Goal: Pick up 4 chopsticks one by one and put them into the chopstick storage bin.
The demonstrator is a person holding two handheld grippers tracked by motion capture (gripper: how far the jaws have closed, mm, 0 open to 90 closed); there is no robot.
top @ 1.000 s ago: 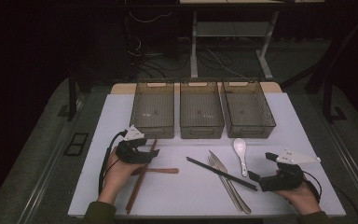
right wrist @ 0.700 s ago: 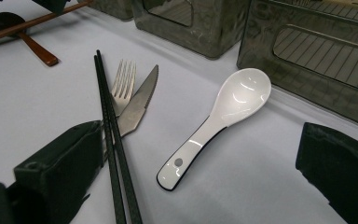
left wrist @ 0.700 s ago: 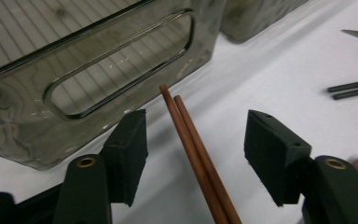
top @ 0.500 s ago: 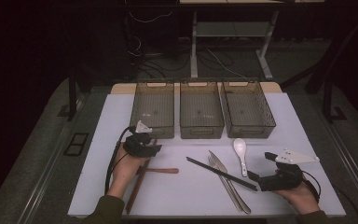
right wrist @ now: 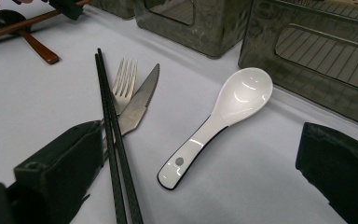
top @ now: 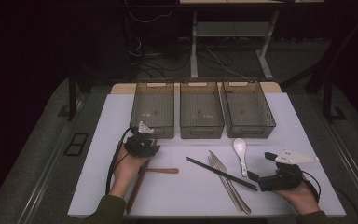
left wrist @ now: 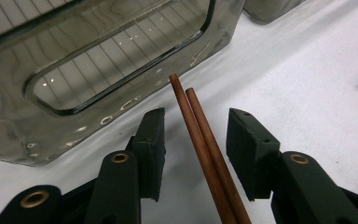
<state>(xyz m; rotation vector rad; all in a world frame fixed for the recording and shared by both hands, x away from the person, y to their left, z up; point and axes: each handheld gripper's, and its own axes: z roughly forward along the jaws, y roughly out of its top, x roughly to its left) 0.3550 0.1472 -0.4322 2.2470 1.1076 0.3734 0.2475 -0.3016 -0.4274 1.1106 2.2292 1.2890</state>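
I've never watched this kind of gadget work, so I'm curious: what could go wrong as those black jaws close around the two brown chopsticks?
The left gripper has just been closing, with the brown chopsticks between its pads, not yet pinched. They lie side by side, so the pads might catch one and leave or roll the other. Their tips sit close to the left bin, so a forward nudge might knock them against its wall.

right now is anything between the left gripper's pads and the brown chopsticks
Nothing visible: the brown chopsticks lie between the left gripper pads, bare gaps either side; its jaws have just been closing.

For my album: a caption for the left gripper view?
Left gripper closing around two brown chopsticks beside a bin.
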